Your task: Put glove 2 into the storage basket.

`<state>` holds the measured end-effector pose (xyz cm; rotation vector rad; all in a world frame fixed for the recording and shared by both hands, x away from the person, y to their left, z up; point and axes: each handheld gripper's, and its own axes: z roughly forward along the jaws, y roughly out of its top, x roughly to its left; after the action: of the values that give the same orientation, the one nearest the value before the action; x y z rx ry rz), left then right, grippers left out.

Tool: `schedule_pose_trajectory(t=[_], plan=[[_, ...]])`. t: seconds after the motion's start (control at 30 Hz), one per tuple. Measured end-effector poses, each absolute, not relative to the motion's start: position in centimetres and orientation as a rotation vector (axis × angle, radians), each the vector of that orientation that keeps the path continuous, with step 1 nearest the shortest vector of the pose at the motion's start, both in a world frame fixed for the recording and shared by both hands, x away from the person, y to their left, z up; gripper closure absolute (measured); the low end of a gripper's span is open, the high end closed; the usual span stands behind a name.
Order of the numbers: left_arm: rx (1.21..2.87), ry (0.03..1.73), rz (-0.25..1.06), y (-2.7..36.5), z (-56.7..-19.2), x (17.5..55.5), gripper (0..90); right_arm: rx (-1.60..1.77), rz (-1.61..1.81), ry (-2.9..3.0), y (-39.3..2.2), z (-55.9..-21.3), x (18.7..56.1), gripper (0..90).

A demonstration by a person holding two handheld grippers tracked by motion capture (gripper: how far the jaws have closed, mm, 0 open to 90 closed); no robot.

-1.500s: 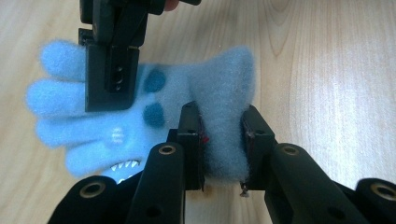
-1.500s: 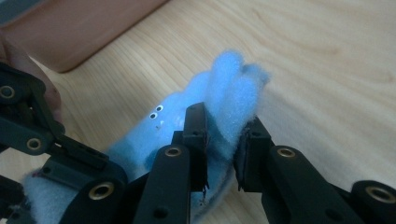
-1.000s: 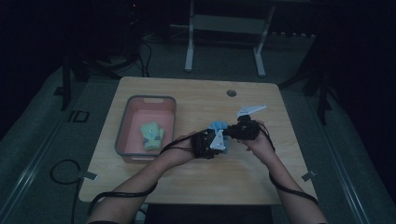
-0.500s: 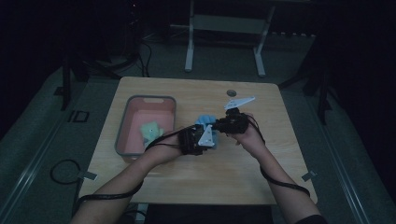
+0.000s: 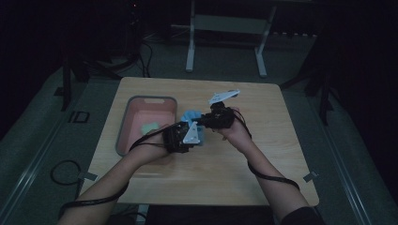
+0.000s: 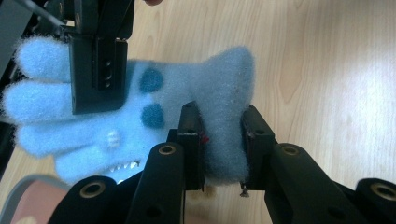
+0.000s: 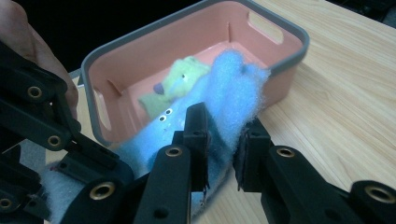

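Pink bin: a pink plastic bin with a grey rim and handle slots [image 5: 126, 123] sits on the left part of the light wooden table [image 5: 263, 164]; also seen in the right gripper view [image 7: 275, 70].
Bin contents: a small green plush toy [image 5: 150, 127] lies on the bin floor; in the right gripper view [image 7: 180, 81] it shows a dark patch and a small eye, details otherwise soft.
Left gripper: the left gripper [image 5: 180, 137], held in the person's left hand, sits just right of the bin, low over the table, grey three-cornered plate on top.
Left jaws: in the left gripper view [image 6: 219, 140] they pinch one edge of the fluffy light-blue glove with darker blue spots [image 6: 140, 116], fabric bunched between them.
Blue glove: held between both grippers, just beside the bin's right wall, lifted off the table; in the high view [image 5: 190, 116] little of it shows in the dim light, possibly overhanging the bin rim.
Right gripper: the right gripper [image 5: 206, 121], in the person's right hand, is right of the glove, pointing left toward the bin.
Right jaws: in the right gripper view [image 7: 219, 140] they are pressed onto the glove's [image 7: 233, 88] fluffy fabric.
Cross-check: the left gripper view also shows the right gripper's black jaws clamped on the glove's finger end.
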<state>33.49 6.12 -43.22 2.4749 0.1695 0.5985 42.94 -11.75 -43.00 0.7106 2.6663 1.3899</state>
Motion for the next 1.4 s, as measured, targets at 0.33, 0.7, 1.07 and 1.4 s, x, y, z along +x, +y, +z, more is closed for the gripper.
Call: schedule_pose_trajectory(t=[0.33, 0.7, 1.07, 1.4], plan=[[2.505, 0.217, 0.62, 9.0, -42.9, 33.2, 74.8, 0.65, 1.405, 2.703, -8.3, -42.7, 43.3, 77.4], [2.543, 0.291, 0.618, 12.9, -43.1, 33.1, 74.7, 0.612, 1.398, 2.738, -4.0, -42.8, 43.7, 77.4], [2.582, 0.354, 0.596, 16.5, -44.2, 33.3, 74.7, 0.588, 1.401, 2.786, 0.4, -44.2, 44.2, 77.6], [2.612, 0.407, 0.554, 18.0, -46.3, 34.1, 74.7, 0.62, 1.343, 2.834, 2.4, -46.5, 44.9, 77.6]])
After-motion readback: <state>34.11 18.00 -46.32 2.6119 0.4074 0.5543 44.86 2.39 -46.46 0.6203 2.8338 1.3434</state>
